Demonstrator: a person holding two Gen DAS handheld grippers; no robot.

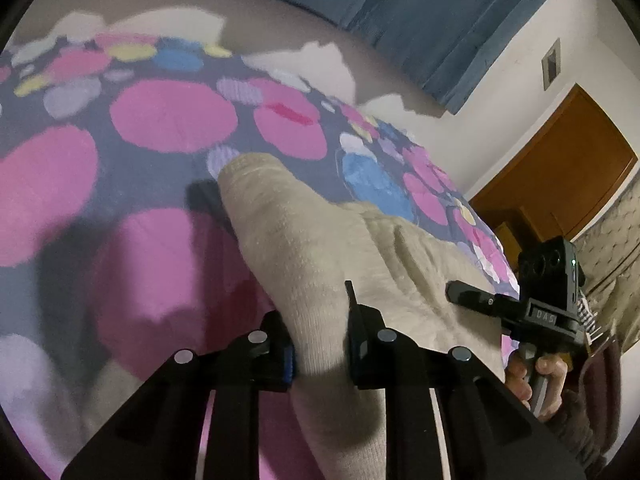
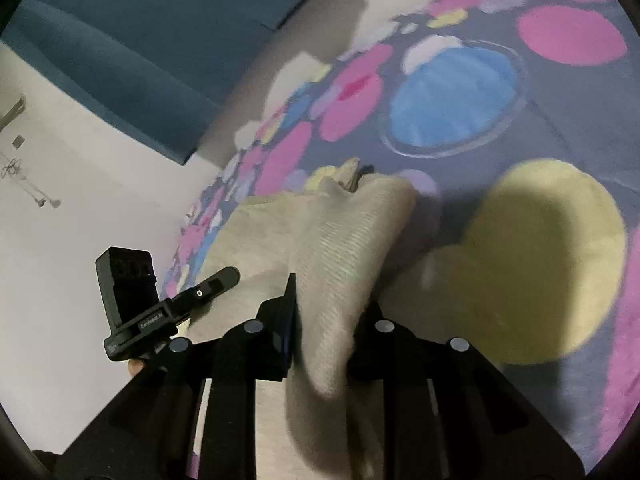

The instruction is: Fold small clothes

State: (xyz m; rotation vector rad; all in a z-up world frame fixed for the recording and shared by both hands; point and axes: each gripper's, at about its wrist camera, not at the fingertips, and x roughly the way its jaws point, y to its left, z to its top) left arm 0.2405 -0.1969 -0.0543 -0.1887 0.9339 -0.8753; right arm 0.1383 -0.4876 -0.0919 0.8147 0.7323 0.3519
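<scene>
A small beige knit garment (image 1: 320, 248) lies on a bedspread (image 1: 168, 116) with pink, blue and yellow dots on dark grey. My left gripper (image 1: 320, 344) is shut on a bunched edge of the garment, and cloth hides its fingertips. In the right wrist view my right gripper (image 2: 332, 332) is shut on another raised fold of the same beige garment (image 2: 344, 240). Each gripper shows in the other's view: the right one (image 1: 476, 296) at the right, the left one (image 2: 216, 284) at the left.
The dotted bedspread (image 2: 452, 100) covers the bed all around. A blue headboard or curtain (image 1: 400, 20) stands behind, with a white wall and a brown wooden door (image 1: 560, 160) at the right. A hand (image 1: 536, 376) holds the right gripper's handle.
</scene>
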